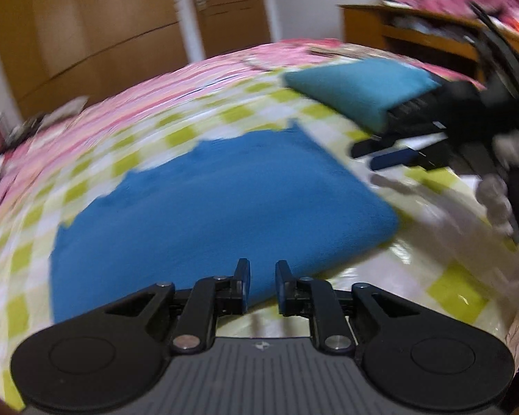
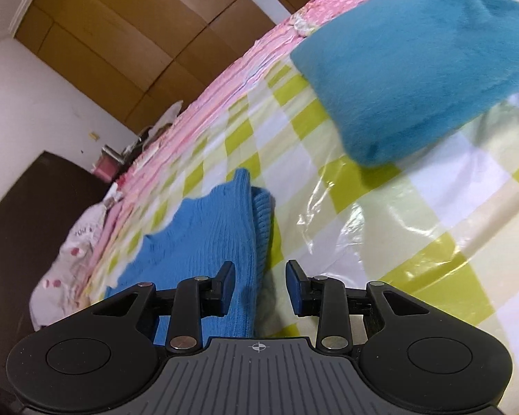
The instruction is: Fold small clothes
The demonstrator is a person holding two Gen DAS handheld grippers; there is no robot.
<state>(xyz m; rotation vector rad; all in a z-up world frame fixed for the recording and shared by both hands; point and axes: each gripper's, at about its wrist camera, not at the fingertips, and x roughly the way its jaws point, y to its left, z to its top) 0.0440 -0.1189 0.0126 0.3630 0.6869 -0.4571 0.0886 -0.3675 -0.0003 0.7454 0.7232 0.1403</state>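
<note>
Blue knitted garment (image 1: 204, 204) lay folded on checked bed cover (image 2: 415, 242); left tool (image 1: 262, 285) and right tool (image 2: 259, 285) open, empty. Probably between folds; regrip edge next.

I count two garments on the checked sheet (image 2: 380, 228): one blue knit (image 1: 218, 207) near, one teal piece (image 2: 411, 62) farther right. Two grippers (image 1: 262, 285) (image 2: 259, 288).

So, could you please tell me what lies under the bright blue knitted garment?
The bright blue knitted garment lies on a green-and-white checked plastic sheet. Whatever is directly beneath the knit is covered.
</note>
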